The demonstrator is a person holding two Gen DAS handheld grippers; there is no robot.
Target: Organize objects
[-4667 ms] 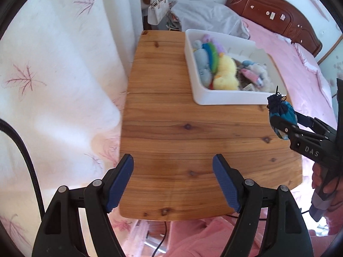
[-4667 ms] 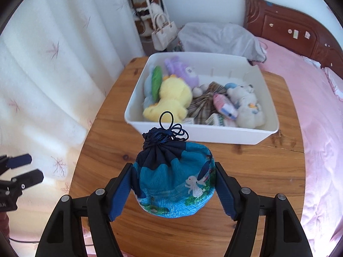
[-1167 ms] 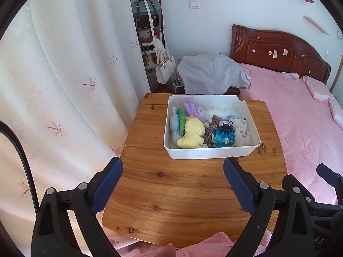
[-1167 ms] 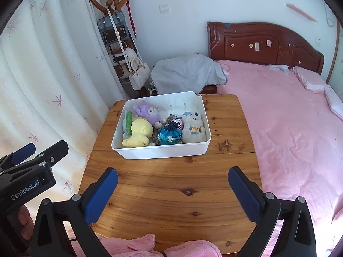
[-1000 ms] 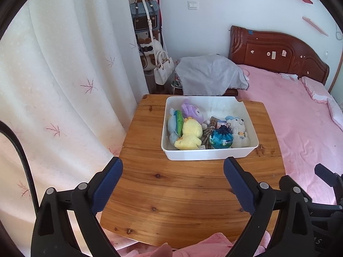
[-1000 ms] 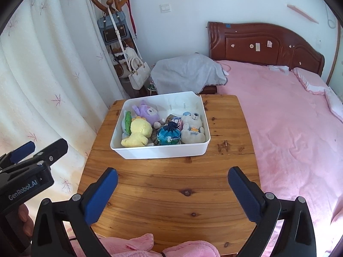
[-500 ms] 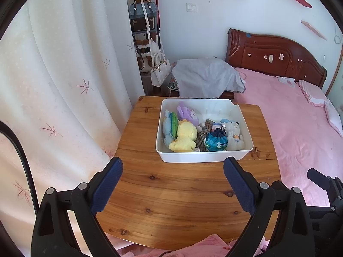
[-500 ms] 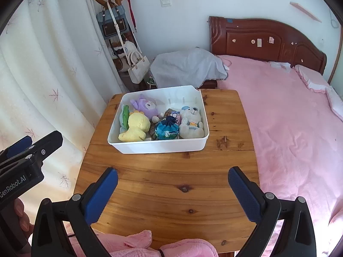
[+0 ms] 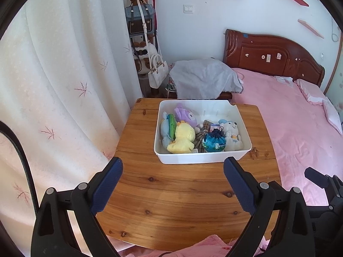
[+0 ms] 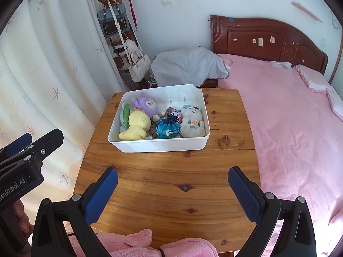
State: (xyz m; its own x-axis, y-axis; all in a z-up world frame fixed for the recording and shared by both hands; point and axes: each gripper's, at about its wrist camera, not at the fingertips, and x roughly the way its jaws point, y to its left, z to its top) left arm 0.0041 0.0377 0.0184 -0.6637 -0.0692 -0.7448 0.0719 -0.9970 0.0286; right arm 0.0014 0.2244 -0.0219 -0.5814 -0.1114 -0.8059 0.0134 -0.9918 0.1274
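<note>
Two tongs hang over the near end of the wooden table (image 10: 171, 180). The left tongs (image 9: 173, 184) have their blue pads wide apart and hold nothing. The right tongs (image 10: 172, 189) are wide apart too, with nothing between them.

Well ahead of both tongs, a white plastic bin (image 10: 163, 145) sits on the table. It is a box shape with smooth walls. A round blue drawstring pouch (image 10: 167, 128) lies inside, near the front wall, with its dark top bunched and tied with cord. Just left of it is a fluffy yellow duck (image 10: 137, 125). Just right of it is a soft white bear (image 10: 191, 121). Behind them lies a purple plush toy (image 10: 145, 105).

The table is smooth, light brown wood with dark knots. Right of the tongs is a bed (image 10: 289, 111) with a pink cover and a dark carved headboard (image 10: 268, 40). Left of them hangs a white curtain (image 10: 42, 68) with small pink sprigs. Far ahead, handbags (image 10: 138, 67) hang on a wooden rack.
</note>
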